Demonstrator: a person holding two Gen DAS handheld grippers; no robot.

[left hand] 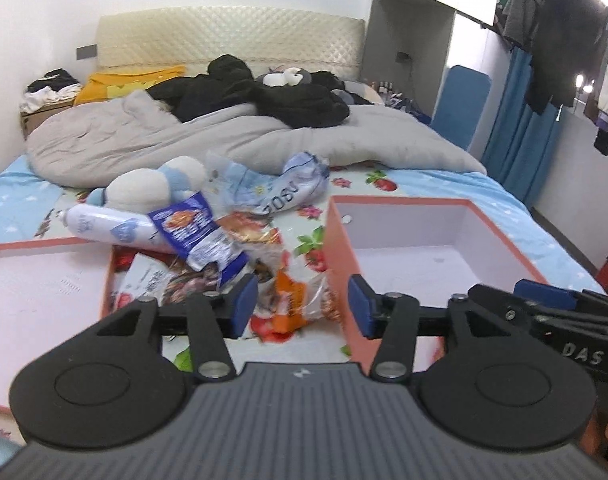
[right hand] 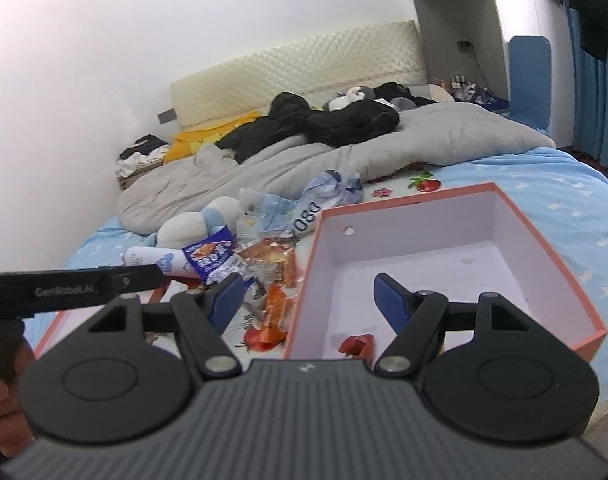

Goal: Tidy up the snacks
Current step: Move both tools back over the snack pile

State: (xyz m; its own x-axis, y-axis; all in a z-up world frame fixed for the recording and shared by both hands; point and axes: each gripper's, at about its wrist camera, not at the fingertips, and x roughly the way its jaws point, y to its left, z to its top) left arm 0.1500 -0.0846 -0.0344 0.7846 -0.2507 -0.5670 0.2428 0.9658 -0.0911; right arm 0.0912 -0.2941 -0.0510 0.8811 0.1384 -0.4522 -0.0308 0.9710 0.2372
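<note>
Snack packets (left hand: pixel 224 248) heaped ahead-left of empty, part-open left gripper (left hand: pixel 302 306), nearer than wide-open, empty right gripper (right hand: pixel 308 300).

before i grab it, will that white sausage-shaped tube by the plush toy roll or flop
The white tube looks round and smooth, so it would likely roll if nudged. It lies straight and plump, so probably fairly stiff. Its glossy skin may slip between the pads.
</note>
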